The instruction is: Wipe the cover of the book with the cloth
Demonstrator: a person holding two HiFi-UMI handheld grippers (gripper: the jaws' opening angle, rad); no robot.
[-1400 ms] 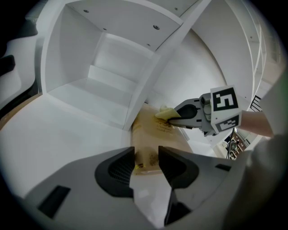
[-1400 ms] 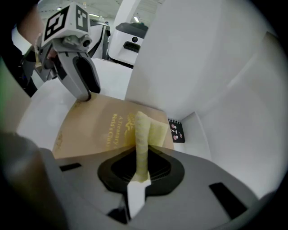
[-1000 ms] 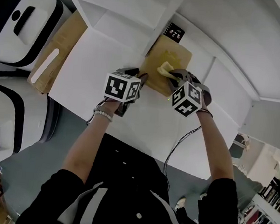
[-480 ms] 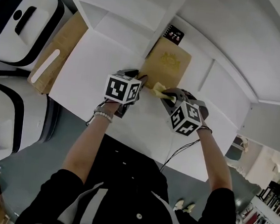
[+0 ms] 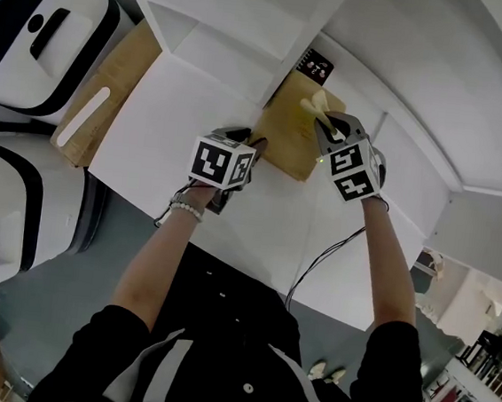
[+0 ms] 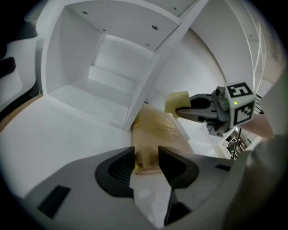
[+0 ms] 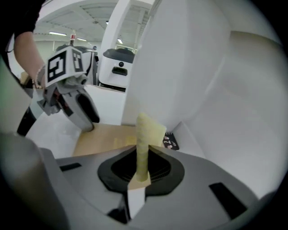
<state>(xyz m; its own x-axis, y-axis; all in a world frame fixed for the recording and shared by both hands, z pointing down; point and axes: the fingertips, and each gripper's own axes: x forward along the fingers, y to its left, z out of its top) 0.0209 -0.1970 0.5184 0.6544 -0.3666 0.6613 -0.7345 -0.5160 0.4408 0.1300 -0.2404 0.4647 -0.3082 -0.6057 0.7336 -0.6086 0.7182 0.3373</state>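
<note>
A tan book [image 5: 287, 130] with gold print lies flat on the white table [image 5: 171, 116]. My left gripper [image 5: 253, 144] stands at its near left corner. In the left gripper view the book's near end [image 6: 145, 157] sits between the jaws, which are shut on it. My right gripper [image 5: 327, 120] is shut on a folded yellow cloth [image 5: 316, 103] over the far end of the book. The cloth [image 7: 144, 139] stands up between the pads in the right gripper view, with the book [image 7: 105, 137] beneath. From the left gripper view the cloth [image 6: 176, 102] hangs just above the cover.
A small black card [image 5: 316, 66] lies just beyond the book, against the white shelf unit [image 5: 243, 25]. A cardboard box [image 5: 101, 100] stands at the table's left end. White machines [image 5: 37, 30] stand further left. A cable [image 5: 316, 265] trails from the right gripper.
My right gripper drew the cloth back over the cover to the book's near edge, then swung it up to the far end. The left gripper and the book kept still.
</note>
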